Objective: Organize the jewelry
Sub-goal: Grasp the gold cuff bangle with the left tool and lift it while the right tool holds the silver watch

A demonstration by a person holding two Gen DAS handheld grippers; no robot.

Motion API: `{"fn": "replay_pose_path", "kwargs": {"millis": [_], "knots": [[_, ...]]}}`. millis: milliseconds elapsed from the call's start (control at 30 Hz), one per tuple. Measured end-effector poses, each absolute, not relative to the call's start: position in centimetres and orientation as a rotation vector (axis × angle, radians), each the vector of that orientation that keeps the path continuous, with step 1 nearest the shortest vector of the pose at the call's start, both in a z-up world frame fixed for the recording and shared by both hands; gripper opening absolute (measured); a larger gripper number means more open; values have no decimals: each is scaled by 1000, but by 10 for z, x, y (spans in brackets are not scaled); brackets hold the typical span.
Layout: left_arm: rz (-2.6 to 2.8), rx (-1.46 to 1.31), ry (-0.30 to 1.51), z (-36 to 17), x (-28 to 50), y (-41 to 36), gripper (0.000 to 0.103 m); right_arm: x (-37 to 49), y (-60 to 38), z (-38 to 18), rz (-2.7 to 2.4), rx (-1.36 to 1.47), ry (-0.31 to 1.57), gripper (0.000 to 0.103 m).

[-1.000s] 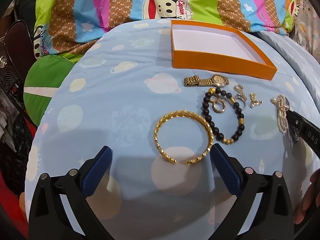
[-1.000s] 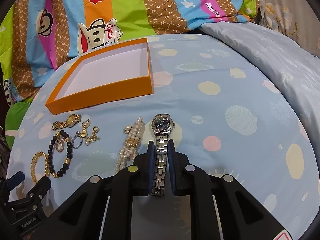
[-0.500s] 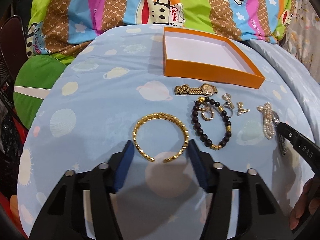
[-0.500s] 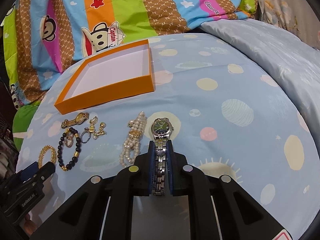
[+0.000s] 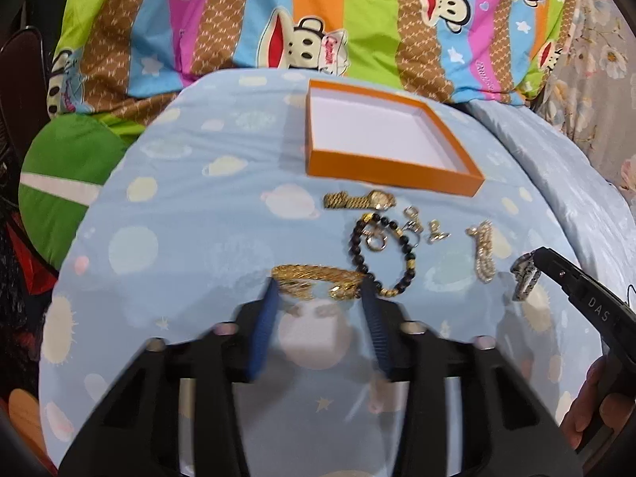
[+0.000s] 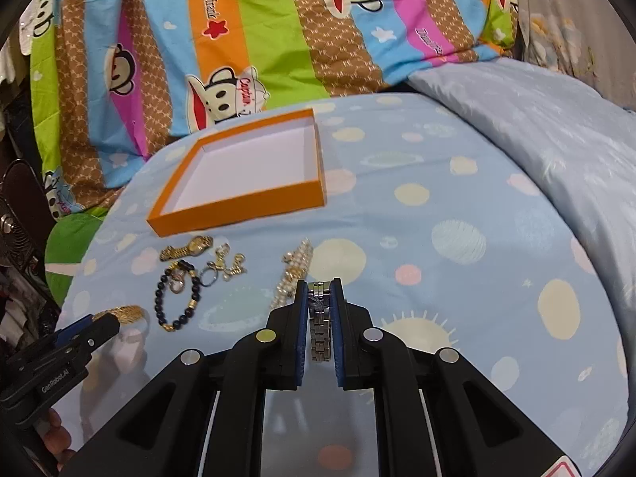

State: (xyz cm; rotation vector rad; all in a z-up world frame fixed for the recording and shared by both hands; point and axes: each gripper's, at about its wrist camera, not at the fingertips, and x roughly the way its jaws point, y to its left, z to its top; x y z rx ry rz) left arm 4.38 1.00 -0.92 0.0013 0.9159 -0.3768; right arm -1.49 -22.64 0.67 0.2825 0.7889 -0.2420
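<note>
Fingers of the left gripper (image 5: pixel 318 298) have narrowed from a wide spread a second ago and now bracket the gold bangle (image 5: pixel 318 280), blue pads touching or nearly touching its two sides. Whether they actually bear on it I cannot tell; the frame is motion-blurred. The bangle looks tipped or lifted at its near edge, no longer flat and round as it lay before.

Right gripper (image 6: pixel 320 298): fingers clamped on the band of the silver watch (image 6: pixel 320 318), as in the earlier frames. Change here: the dial, which lay flat on the bedcover facing up, no longer shows; the watch head now sits between the pads with the band hanging toward the camera. In the left view the watch (image 5: pixel 524 278) appears raised off the blue bedcover (image 6: pixel 457 206).

Judgement: both pieces are at the pick-up stage, the watch further along; the carry to the box comes next.

Container: orange box (image 6: pixel 238 208), shallow, open, white inside, at the far side of the bedcover. Nothing in it.

Loose on the cover, near the box's front wall:
- gold watch (image 5: pixel 359 200)
- black bead bracelet (image 5: pixel 381 254), rings inside its loop
- small gold charms (image 5: pixel 425 232)
- pearl bracelet (image 5: pixel 483 250)
</note>
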Motion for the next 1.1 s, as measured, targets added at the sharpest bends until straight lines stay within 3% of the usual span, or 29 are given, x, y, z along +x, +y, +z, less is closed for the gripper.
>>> {"fn": "replay_pose_path", "kwargs": {"millis": [33,200,267,300,333,433,900,1100], "knots": [[-380,4,923,-8,45,9,0,-15,-226,10,-240,278,783,10],[-401,27,972,-14,52,6,2,-13,-227,18,-239,267,772,10],[-396,39,978,-19,47,10,19,-13,-229,15,-239,271,784,10],[-389,44,973,-20,44,11,48,-13,-229,13,-237,275,793,10],[-377,45,957,-21,41,13,66,-13,-229,10,-235,280,800,10],[-345,61,895,-17,37,16,77,-12,-228,4,-225,292,819,10],[-317,193,932,-52,84,-8,74,-8,-223,-3,-217,299,837,10],[-326,194,921,-51,88,-16,56,-5,-224,-5,-216,299,841,10]]}}
